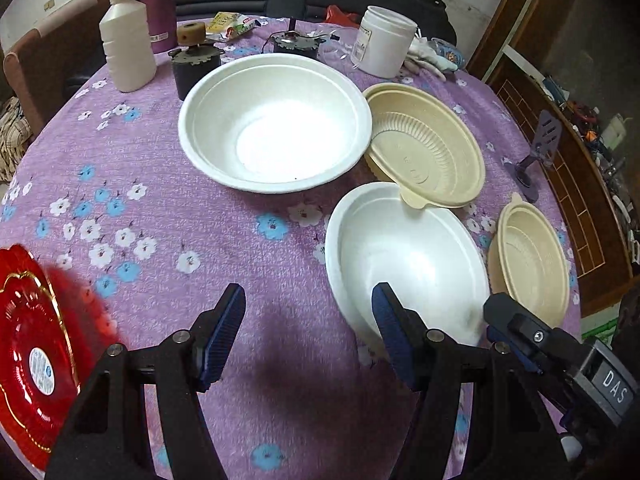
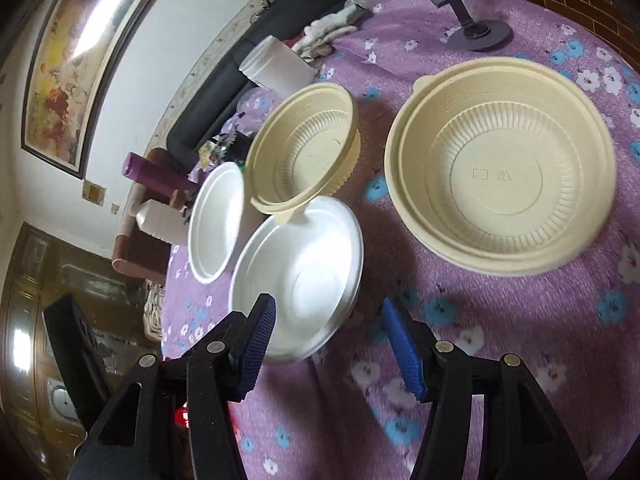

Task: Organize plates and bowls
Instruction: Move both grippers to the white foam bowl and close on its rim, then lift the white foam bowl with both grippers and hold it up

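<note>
On the purple flowered cloth stand a big white bowl (image 1: 276,124) (image 2: 216,220) and a nearer white bowl (image 1: 404,256) (image 2: 300,276). A beige ribbed bowl (image 1: 428,148) (image 2: 304,148) leans tilted on the near white bowl's far rim. A second beige bowl (image 1: 532,256) (image 2: 500,172) sits upright to the right. At the left table edge lies a red plate (image 1: 36,352). My left gripper (image 1: 308,320) hangs open over bare cloth, just left of the near white bowl. My right gripper (image 2: 328,332) is open at that bowl's near rim, gripping nothing.
At the back stand a white bottle (image 1: 128,40), a purple flask (image 1: 158,0), a white jar (image 1: 384,40), two dark round devices (image 1: 196,68) and gloves (image 1: 428,60). A purple stand (image 1: 536,152) is near the right table edge, with a wooden cabinet beyond.
</note>
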